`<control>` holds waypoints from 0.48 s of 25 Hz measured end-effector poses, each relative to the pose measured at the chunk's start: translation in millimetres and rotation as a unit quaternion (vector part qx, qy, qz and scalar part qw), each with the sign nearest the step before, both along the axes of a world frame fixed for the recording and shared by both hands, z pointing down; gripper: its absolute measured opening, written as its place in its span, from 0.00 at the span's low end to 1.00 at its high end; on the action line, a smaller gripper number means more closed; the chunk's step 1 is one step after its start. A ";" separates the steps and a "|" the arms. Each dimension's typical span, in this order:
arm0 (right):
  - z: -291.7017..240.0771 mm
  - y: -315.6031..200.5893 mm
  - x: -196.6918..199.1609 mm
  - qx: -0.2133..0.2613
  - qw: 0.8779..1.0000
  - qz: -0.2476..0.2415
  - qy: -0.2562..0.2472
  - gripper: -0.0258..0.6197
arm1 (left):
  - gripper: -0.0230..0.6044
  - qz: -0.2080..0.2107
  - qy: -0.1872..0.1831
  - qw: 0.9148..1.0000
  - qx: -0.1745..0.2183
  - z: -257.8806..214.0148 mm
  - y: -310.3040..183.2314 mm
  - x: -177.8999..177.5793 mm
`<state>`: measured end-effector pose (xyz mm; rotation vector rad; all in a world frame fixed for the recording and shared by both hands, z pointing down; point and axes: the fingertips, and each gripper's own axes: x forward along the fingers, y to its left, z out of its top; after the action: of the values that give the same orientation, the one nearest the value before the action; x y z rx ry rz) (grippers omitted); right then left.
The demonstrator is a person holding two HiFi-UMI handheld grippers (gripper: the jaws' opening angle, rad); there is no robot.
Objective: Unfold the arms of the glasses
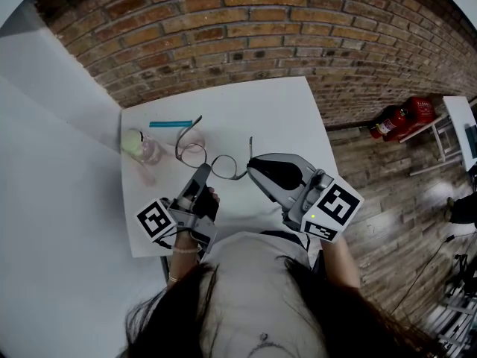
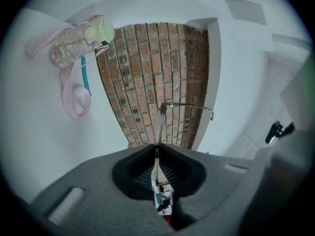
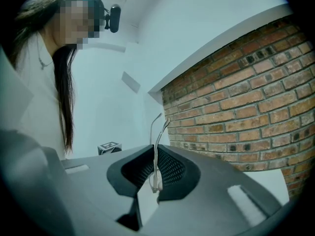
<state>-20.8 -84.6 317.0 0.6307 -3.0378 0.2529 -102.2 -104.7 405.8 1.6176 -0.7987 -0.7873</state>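
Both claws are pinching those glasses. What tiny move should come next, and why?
Probably swing the right gripper slightly outward while the left gripper holds the frame steady. Each is shut on the glasses, and the right one pinches a thin arm that may need opening further.

Glasses [image 2: 159, 127] rim partly hidden inside left gripper [image 2: 157, 150]

We see a person with long dark hair [image 1: 168, 315] and a light, whitish top [image 1: 257, 289]. A thin bracelet [image 1: 184, 250] goes around the left wrist. On the head there is a small black camera [image 3: 114, 17]. The left gripper [image 1: 203, 171] and the right gripper [image 1: 252, 168] have smooth grey bodies. Each one carries a cube with black-and-white square markers: the left cube [image 1: 158, 219] and the right cube [image 1: 337, 207]. Inside the jaws the pads [image 3: 172, 168] are dark and ribbed.
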 end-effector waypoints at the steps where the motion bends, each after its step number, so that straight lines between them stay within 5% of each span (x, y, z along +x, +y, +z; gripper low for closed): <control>1: 0.2 0.0 0.0 0.000 1.000 0.000 -0.001 0.09 | 0.07 -0.001 0.002 1.000 -0.001 0.5 0.0 -0.7; 12: -2.1 0.8 3.0 -0.001 1.000 0.001 -0.003 0.09 | 0.07 -0.006 0.018 1.000 -0.005 -1.4 -0.3 -1.3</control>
<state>-17.9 -83.8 315.0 0.6332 -3.0428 0.2581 -103.4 -105.0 404.4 1.5873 -0.7867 -0.8174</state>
